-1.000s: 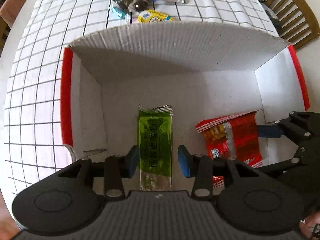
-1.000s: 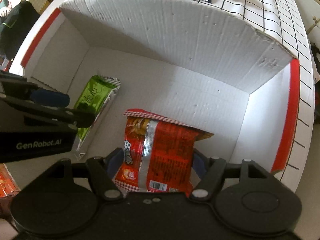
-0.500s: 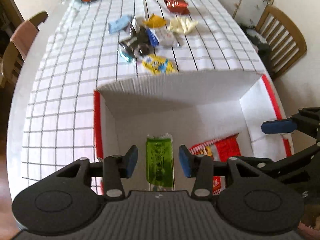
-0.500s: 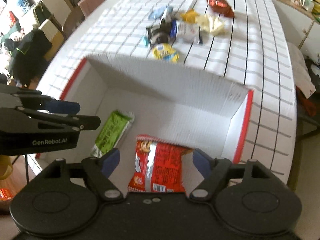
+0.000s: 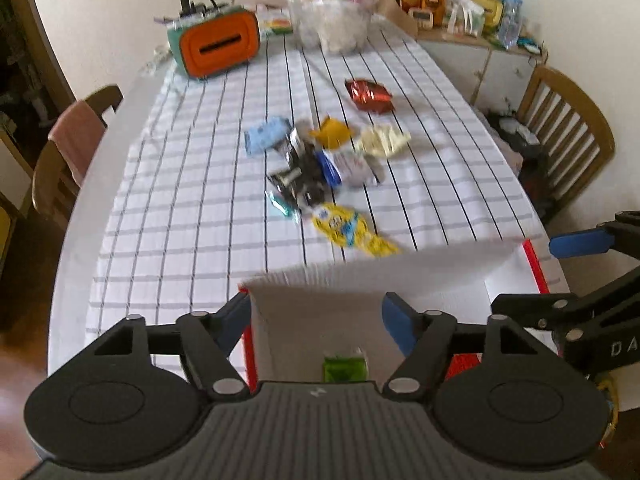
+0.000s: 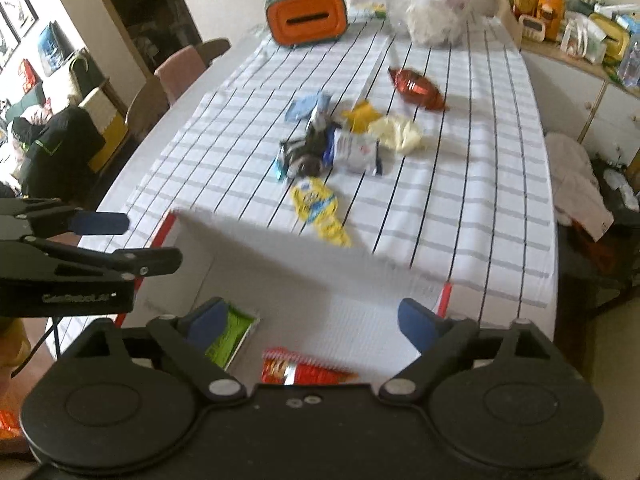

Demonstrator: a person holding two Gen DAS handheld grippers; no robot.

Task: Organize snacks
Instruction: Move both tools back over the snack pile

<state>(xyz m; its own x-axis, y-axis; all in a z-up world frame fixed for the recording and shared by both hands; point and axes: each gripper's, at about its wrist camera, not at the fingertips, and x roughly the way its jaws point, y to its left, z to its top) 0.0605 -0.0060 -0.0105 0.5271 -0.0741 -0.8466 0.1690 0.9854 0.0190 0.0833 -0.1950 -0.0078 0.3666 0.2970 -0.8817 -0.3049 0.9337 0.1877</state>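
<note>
A white cardboard box with red-edged flaps stands at the near end of the checked tablecloth. Inside lie a green snack packet and a red snack packet. My left gripper hangs above the box, its jaws opening with nothing between them. My right gripper is also above the box, jaws opening and empty. Beyond the box lie loose snacks: a yellow packet, a dark cluster, a blue packet, a white-blue pack and a red foil packet.
An orange tissue box and a clear plastic bag stand at the table's far end. Wooden chairs flank the table on both sides. A cabinet crowded with jars and packs is at the back right.
Both grippers rose out of the box and tilted up, so the far table came into view. Their jaws widened and let go of the green and red packets, which stay on the box floor.
</note>
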